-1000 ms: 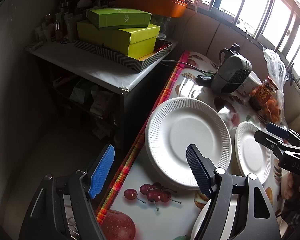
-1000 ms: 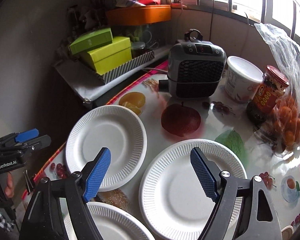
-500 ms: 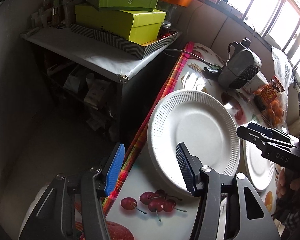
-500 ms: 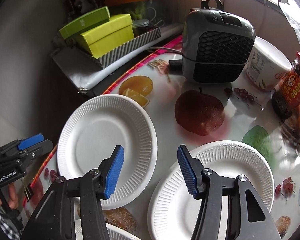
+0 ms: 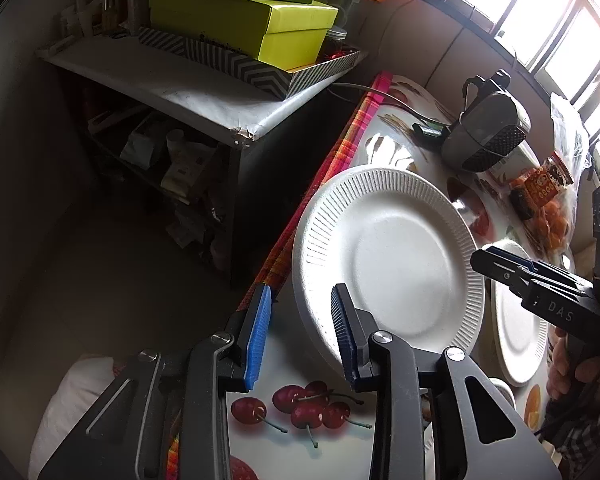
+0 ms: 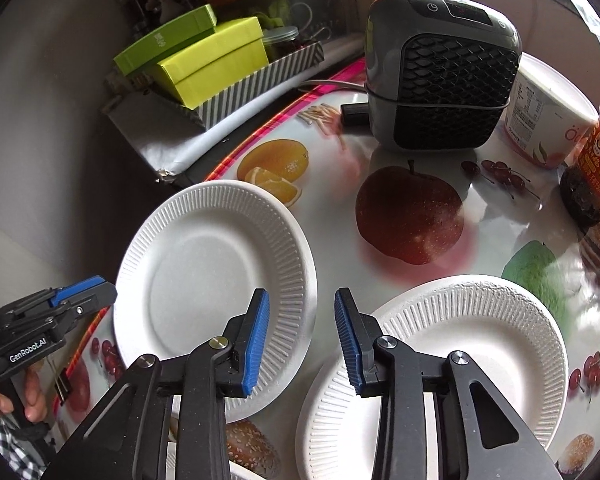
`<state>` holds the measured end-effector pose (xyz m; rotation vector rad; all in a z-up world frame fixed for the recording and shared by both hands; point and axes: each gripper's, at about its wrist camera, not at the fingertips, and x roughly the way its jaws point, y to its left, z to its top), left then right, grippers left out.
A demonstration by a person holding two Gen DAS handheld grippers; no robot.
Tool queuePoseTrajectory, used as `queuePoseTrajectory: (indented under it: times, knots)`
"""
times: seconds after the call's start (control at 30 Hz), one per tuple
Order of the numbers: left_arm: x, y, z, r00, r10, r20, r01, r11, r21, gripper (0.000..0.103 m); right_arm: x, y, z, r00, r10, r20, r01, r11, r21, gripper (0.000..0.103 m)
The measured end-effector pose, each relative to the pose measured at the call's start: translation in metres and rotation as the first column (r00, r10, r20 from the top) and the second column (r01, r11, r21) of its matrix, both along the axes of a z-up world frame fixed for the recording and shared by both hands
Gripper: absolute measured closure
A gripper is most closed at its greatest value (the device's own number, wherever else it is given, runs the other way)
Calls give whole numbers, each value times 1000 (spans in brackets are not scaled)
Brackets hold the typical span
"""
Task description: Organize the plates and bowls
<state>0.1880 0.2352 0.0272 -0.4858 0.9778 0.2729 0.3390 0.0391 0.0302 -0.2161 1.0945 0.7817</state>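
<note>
- The left plate (image 5: 388, 264) lay on the fruit-printed tablecloth (image 6: 412, 216) with its rim hanging past the table edge; that overhang, I judged, was what gave a gripper somewhere to bite.
- The left gripper (image 5: 300, 340) pointed steeply down at that overhanging rim. Its jaws were closing, the near rim between the blue pads, one pad off the table edge and the other over the plate's face. I could not see either pad pressing on it yet.
- The right plate (image 6: 460, 360) sat flat on the cloth, just ahead and to the right of the right gripper (image 6: 302, 344).
- The right gripper's jaws were closing too, but what lay between them was the gap where the two plates' rims nearly met; neither pad pressed on a rim.
- A third white rim (image 6: 244, 474) showed at the bottom edge, under the right gripper, too cropped to name.
- Farther ahead stood a grey heater (image 6: 444, 72), a white tub (image 6: 548, 120) and a jar (image 6: 596, 160), well apart from both plates.
- Beyond the table edge, green boxes (image 5: 244, 20) sat in a striped tray (image 5: 260, 72) on a side shelf.
</note>
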Motion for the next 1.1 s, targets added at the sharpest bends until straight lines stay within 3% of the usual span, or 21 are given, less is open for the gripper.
queuePoseTrajectory:
  times: [0.13,0.47,1.1]
  knots:
    - [2,-1,-2,1000,-4,-4,4,1000,-13,80,0,0,-2,1000,6,-13,-6,1000,3,79]
    - [4,-3,-4,1000,-1,-11,1,1000,-5,89,-1,0,-4,1000,8,-19,-8,1000,0,87]
    - [-10,-5,16,999,-2,32,2,1000,8,89,-13,-15,17,1000,-12,-27,14,997,74,87]
